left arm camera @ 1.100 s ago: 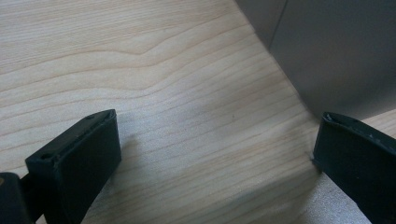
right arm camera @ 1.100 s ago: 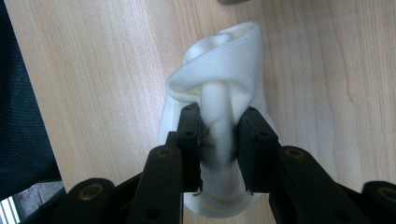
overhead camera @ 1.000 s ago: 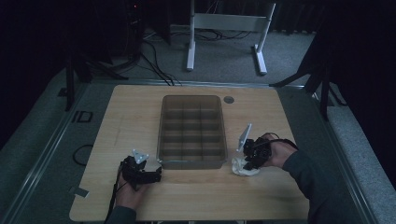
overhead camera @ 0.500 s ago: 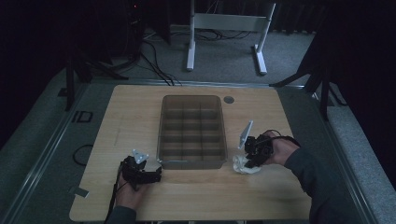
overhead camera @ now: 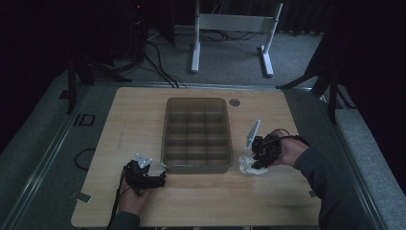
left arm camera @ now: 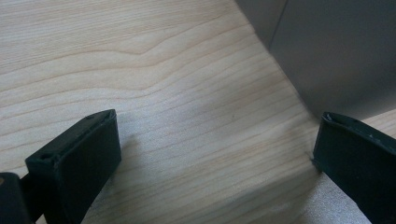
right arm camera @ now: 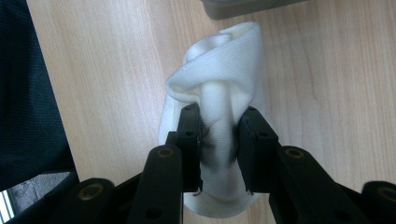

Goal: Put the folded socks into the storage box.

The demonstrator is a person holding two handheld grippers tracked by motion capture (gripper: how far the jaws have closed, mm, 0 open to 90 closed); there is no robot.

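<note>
A white folded sock (right arm camera: 224,84) lies on the wooden table just right of the grey divided tray (overhead camera: 197,134). My right gripper (right arm camera: 219,126) is shut on a pinched fold of that sock; in the high view the sock (overhead camera: 248,165) shows beneath the right gripper (overhead camera: 261,153), near the tray's front right corner. My left gripper (overhead camera: 155,179) rests on the table by the tray's front left corner. In the left gripper view its two black jaws stand wide apart over bare wood, with the left gripper (left arm camera: 215,154) open and the tray wall (left arm camera: 336,51) at the upper right.
The tray's compartments look empty in the dim light. A small grey disc (overhead camera: 234,102) sits on the table (overhead camera: 134,115) behind the tray. A dark sleeve (right arm camera: 28,93) fills the left side of the right gripper view. Cables and a white stand lie on the floor beyond.
The right gripper has shifted very slightly with the sock. The left gripper has not moved.
</note>
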